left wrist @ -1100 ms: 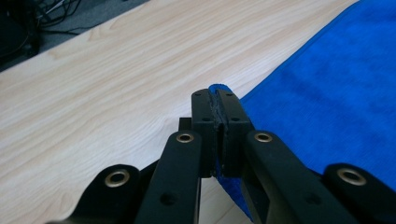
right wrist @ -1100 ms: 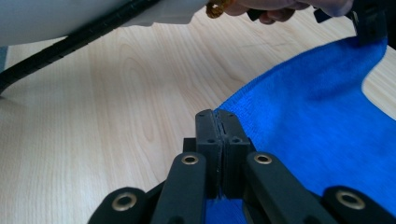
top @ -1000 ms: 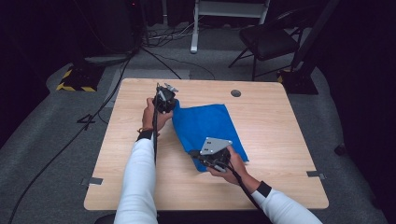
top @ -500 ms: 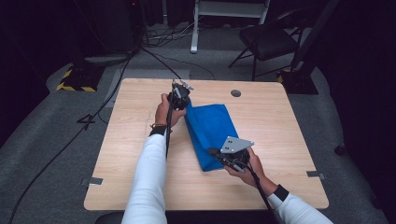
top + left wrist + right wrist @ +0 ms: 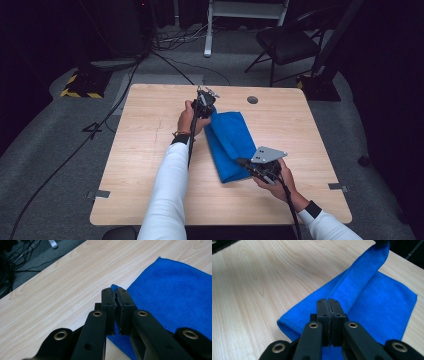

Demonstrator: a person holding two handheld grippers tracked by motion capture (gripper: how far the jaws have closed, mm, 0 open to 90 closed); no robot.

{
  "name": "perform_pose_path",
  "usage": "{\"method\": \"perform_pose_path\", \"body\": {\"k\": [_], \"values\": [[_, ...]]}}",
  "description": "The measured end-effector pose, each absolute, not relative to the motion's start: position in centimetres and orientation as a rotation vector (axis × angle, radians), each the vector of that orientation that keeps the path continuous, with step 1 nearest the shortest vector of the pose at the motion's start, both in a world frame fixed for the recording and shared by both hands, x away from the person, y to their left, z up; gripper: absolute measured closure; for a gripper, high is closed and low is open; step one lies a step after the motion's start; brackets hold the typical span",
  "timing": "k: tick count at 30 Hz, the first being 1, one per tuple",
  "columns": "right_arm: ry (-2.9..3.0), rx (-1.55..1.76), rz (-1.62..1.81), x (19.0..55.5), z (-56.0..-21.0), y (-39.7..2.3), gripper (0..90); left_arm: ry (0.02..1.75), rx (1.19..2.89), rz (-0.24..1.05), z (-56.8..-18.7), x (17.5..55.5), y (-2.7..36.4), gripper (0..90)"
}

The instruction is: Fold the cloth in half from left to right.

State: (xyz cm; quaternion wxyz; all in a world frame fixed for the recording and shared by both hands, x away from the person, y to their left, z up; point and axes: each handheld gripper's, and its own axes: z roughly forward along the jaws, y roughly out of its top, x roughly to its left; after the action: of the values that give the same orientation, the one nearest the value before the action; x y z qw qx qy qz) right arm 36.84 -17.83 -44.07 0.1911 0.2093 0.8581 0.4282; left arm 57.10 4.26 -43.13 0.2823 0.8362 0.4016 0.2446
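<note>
I find my left tongs (image 5: 204,106) held forward at arm's length with jaws pressed together, my right tongs (image 5: 248,163) drawn near my body with jaws likewise clamped, both sleeved forearms extended over the bench (image 5: 150,150).

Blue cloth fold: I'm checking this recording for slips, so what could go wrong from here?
1. The left tool pinches only the very corner of the blue cloth; it could pull free mid-fold.
2. The right tool grips a thin edge; if either side drags unevenly, the fold may land crooked.
3. The lifted edge sags between the tools and could bunch on the table.
</note>
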Motion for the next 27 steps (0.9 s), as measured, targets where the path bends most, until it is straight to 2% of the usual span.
{"method": "perform_pose_path", "body": {"k": [27], "values": [[2.403, 0.663, 1.135, 36.7, -45.0, -21.0, 88.9, 0.998, 2.284, 0.627, -43.0, 58.0, -0.1, 84.7]]}}
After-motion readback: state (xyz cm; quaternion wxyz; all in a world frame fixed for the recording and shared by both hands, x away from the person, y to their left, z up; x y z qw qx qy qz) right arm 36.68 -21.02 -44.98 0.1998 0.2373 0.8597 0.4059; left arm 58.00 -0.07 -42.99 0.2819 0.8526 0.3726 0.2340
